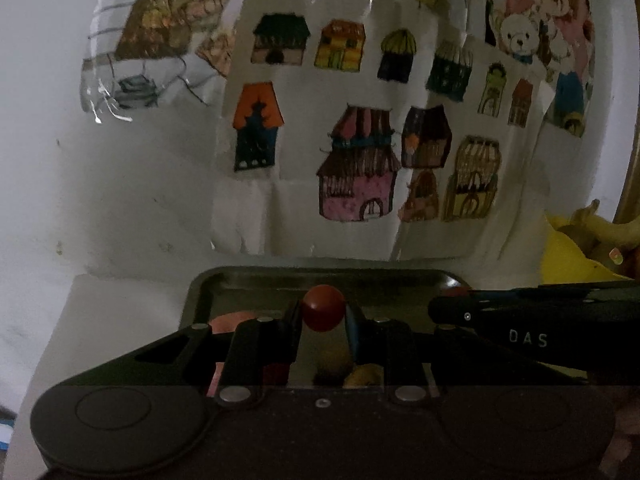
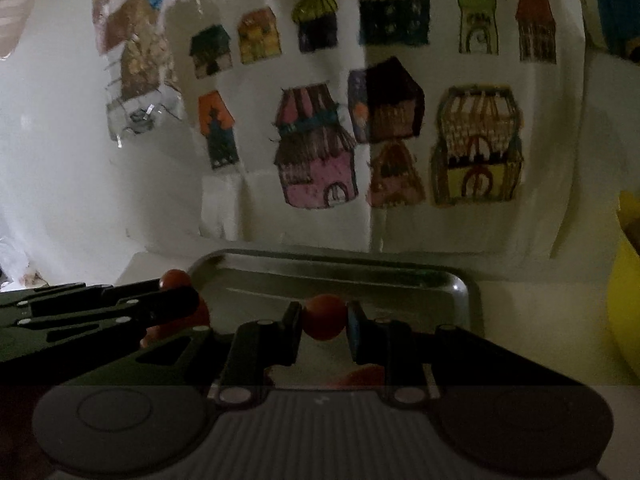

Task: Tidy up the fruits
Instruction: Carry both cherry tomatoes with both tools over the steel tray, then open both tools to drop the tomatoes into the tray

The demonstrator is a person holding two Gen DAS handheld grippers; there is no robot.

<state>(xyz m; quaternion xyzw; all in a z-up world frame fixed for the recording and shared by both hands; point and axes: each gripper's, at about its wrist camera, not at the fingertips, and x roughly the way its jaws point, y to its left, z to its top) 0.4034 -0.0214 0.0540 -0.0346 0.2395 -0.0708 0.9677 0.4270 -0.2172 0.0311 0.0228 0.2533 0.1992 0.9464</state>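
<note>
My left gripper (image 1: 323, 312) is shut on a small round red fruit (image 1: 323, 307) and holds it above a metal tray (image 1: 248, 280). My right gripper (image 2: 323, 322) is shut on a second small red fruit (image 2: 324, 317) over the same tray (image 2: 400, 276). The right gripper's fingers reach in from the right in the left wrist view (image 1: 472, 312). The left gripper with its red fruit (image 2: 175, 279) shows at the left of the right wrist view. More reddish and yellowish fruit lies in the tray under the grippers, mostly hidden.
A yellow bowl (image 1: 568, 256) with bananas (image 1: 600, 224) stands to the right of the tray; it also shows in the right wrist view (image 2: 624, 296). Paper sheets with drawn houses (image 1: 360, 120) hang on the white wall right behind the tray. The tray sits on a white tabletop (image 1: 120, 320).
</note>
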